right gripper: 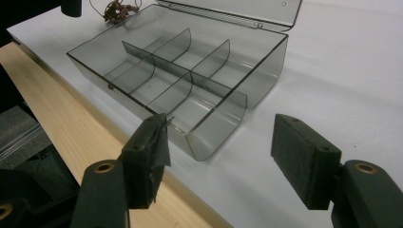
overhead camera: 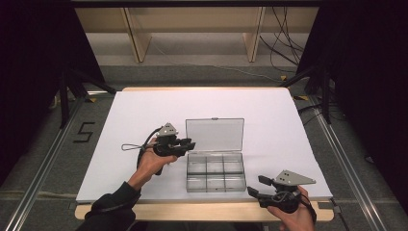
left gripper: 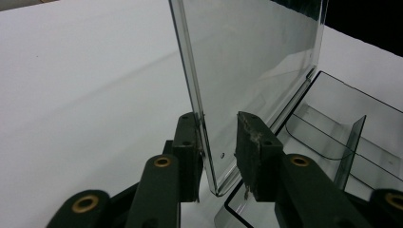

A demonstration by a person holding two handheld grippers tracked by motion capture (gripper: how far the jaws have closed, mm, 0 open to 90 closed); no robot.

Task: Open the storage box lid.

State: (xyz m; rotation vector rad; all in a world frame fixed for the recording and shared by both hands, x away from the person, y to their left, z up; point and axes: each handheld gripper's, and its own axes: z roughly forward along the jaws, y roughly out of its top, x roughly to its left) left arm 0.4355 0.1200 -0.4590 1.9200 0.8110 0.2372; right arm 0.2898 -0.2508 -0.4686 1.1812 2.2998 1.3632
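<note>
A clear plastic compartment box [overhead camera: 215,169] sits mid-table with its lid [overhead camera: 214,134] standing upright at the back. My left gripper [overhead camera: 189,146] is at the lid's left edge. In the left gripper view the lid [left gripper: 247,57] passes between the jaws of that gripper [left gripper: 217,142]: the left pad [left gripper: 190,152] lies against it, the right pad [left gripper: 249,152] stands just off it. The box's dividers [left gripper: 351,142] show to the right. My right gripper [overhead camera: 255,185] hovers open near the box's front right corner [right gripper: 209,142]; nothing lies between the jaws of that gripper [right gripper: 221,128].
White sheet covers the table; a bare wooden strip [overhead camera: 202,211] runs along the front edge, right beside the right gripper. A thin wire loop [overhead camera: 130,147] lies left of the left hand. The box's compartments [right gripper: 180,71] hold nothing.
</note>
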